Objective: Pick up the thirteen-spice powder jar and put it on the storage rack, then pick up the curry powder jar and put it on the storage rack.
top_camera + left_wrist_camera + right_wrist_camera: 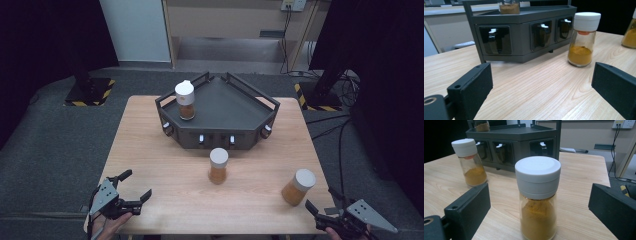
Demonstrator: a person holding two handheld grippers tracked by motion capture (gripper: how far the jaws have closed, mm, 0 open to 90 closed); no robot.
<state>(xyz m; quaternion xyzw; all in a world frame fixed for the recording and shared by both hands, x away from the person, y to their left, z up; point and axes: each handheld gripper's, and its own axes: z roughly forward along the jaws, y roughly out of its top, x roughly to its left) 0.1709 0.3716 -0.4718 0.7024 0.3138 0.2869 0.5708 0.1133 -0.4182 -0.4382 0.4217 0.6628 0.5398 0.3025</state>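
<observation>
- Right gripper (320, 209), lower right of high view, partly cut by the frame edge; jaws wide apart, gripping nothing.
- Right gripper view: nearest jar (538, 197) stands upright between the jaws, no contact; its base is cut off at the bottom edge.
- Left gripper (134, 189), lower left of high view: jaws spread wide, empty.
- Middle jar (218, 165) stands upright at table (150, 150) centre, just ahead of the rack (235, 107).
- Third jar (185, 100) stands on the rack top, upper left; in left gripper view its lid is cropped.
</observation>
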